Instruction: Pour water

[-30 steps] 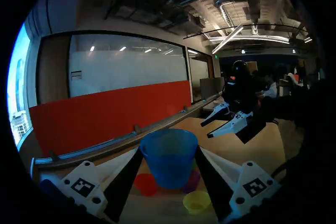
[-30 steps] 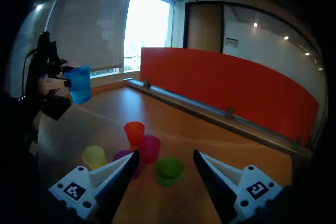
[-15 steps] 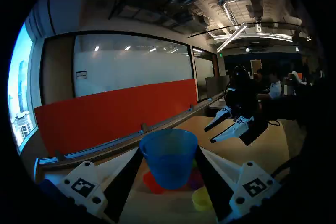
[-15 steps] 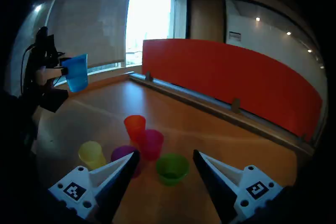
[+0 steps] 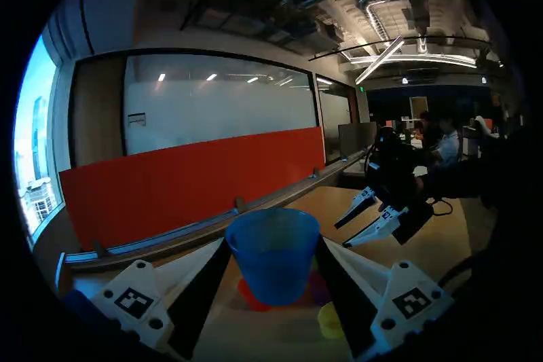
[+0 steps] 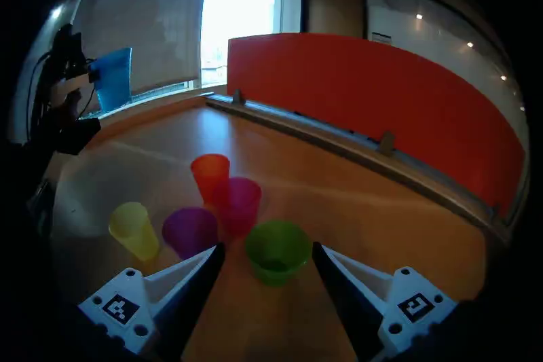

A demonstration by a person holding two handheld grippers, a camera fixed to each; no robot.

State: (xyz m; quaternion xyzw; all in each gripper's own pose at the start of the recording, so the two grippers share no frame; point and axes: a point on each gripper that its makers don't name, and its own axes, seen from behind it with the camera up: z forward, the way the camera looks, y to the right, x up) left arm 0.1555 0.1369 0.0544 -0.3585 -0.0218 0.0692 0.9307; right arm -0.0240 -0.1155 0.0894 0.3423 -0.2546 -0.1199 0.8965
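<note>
Translucent blue cup [image 5: 273,265] being clamped on both sides by the left hand-held gripper [image 5: 273,243], hovering well apart from the green cup [image 6: 277,261] on the surface [image 6: 366,206], right hand-held gripper [image 6: 267,248] gaping empty, square black-and-white markers [image 6: 121,309] showing on it.

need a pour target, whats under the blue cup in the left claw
Red cup, purple cup and yellow cup peek out below the blue cup; the rest is covered.

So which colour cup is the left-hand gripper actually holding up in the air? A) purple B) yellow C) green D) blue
D: the blue cup is gripped between the fingers of the left gripper, above the table, where the green cup, purple cup and yellow cup stand.
</note>
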